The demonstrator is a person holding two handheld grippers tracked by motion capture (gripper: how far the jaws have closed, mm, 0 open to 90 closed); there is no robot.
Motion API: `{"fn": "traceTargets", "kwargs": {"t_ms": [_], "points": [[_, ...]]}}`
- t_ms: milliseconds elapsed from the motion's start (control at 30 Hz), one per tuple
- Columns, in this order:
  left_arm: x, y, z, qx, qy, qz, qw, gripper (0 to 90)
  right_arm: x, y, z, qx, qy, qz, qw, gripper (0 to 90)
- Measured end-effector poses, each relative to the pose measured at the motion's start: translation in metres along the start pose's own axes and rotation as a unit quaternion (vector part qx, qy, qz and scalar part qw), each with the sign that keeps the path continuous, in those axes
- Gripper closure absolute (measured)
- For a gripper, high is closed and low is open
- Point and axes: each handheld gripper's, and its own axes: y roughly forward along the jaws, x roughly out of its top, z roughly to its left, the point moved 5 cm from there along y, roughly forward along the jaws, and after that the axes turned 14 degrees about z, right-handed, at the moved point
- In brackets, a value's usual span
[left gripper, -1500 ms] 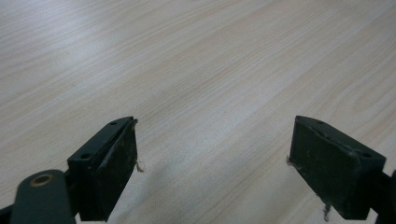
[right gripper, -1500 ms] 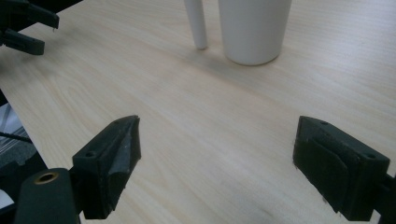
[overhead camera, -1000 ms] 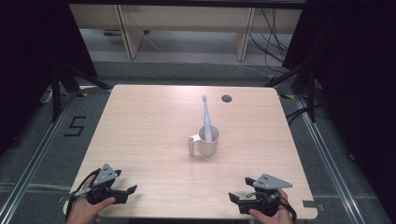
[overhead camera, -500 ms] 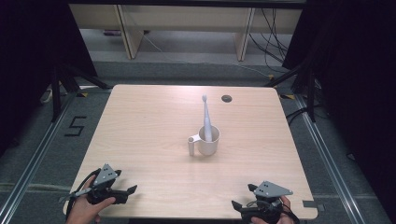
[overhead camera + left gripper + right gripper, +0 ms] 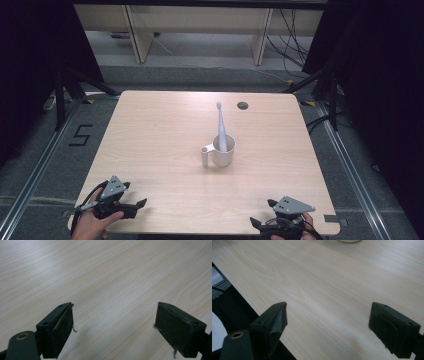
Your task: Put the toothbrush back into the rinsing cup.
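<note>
Since a moment ago, the right gripper [image 5: 261, 222] has slid down toward the bottom edge of the high view and turned a little, so it now sits right at the near rim of the table [image 5: 150, 130]. Its left-hand jaw in the right gripper view hangs over that rim, with the dark floor below it. The left gripper [image 5: 136, 205] stays where it was, at the lower left of the high view.

Both tongs are wide open. Each has bare wood between its jaws, and each holds nothing.

A white mug [image 5: 222, 151] stands upright in the middle of the high view, well apart from both grippers. A toothbrush [image 5: 220, 122] stands in it, leaning a little, with its head up. The bottom of the mug [image 5: 349, 241] peeks in at the top of the right gripper view.
</note>
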Motion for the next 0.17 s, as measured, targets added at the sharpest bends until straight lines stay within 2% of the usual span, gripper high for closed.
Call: {"fn": "traceTargets", "kwargs": {"t_ms": [100,167], "points": [[0.0001,0.0010,-0.0003,0.000,-0.002,-0.002,1.0000,14.7,0.0002,0.0009,0.0003,0.004,-0.002,0.001,1.0000,16.2],[-0.0001,0.0002,0.0000,0.000,-0.002,0.004,1.0000,14.7,0.0001,0.0002,-0.0001,-0.014,0.003,-0.001,0.9999,16.2]]}}
